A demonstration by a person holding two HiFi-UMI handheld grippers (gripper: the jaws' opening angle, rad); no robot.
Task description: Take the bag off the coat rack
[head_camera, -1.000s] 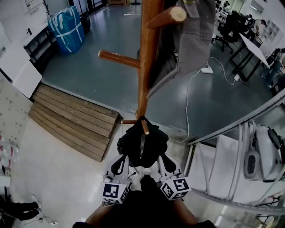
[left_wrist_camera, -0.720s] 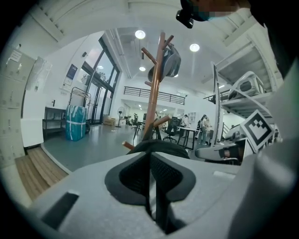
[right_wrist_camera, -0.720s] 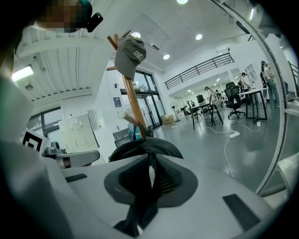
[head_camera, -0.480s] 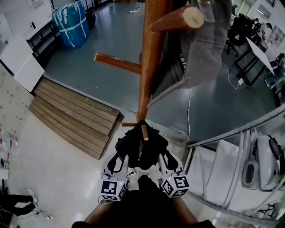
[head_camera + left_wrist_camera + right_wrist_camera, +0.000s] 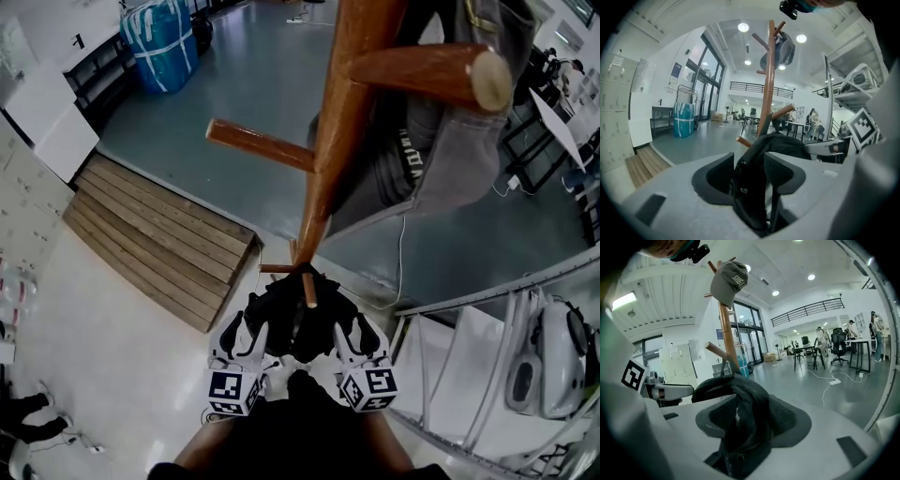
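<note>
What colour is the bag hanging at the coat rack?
Black; the bag shows best in the head view.

A large open-plan office with a workshop feel: desks and office chairs stand on a polished grey floor beneath recessed ceiling lights. Glass doors, a railed mezzanine and pale lockers line the hall.

The head camera is looking steeply down from close above the coat rack. Both gripper cameras are sitting low, facing up its pole, right behind the bag; all three views are sharing both.
</note>
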